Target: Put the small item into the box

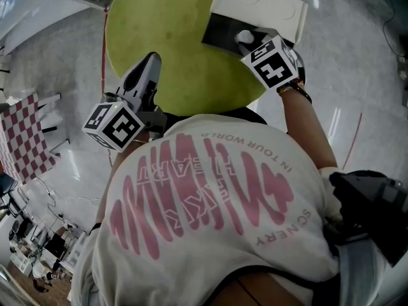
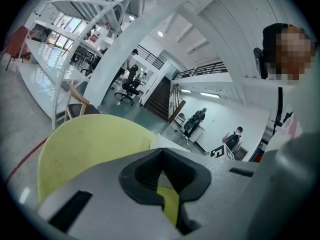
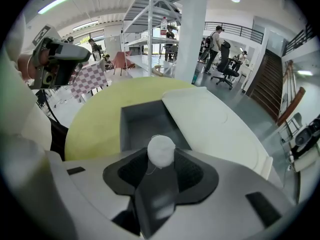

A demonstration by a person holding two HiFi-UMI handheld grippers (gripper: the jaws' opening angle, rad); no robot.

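Note:
A box [image 1: 220, 36] with a dark inside and a white lid [image 1: 258, 5] swung back stands at the far right of a round yellow-green table [image 1: 172, 37]. My right gripper [image 1: 247, 41] is shut on a small white ball [image 1: 244, 37], held at its fingertips just over the box's near edge. In the right gripper view the ball [image 3: 161, 150] sits between the dark pads, with the box [image 3: 142, 121] and its lid [image 3: 212, 121] right behind it. My left gripper [image 1: 150, 59] hovers over the table's near left edge, its jaws together with nothing between them.
The person's torso in a white shirt with pink print [image 1: 210, 215] fills the near half of the head view. A red-and-white checkered board [image 1: 25, 136] stands on the floor at the left. White shelving, stairs and office chairs [image 2: 130, 86] lie beyond the table.

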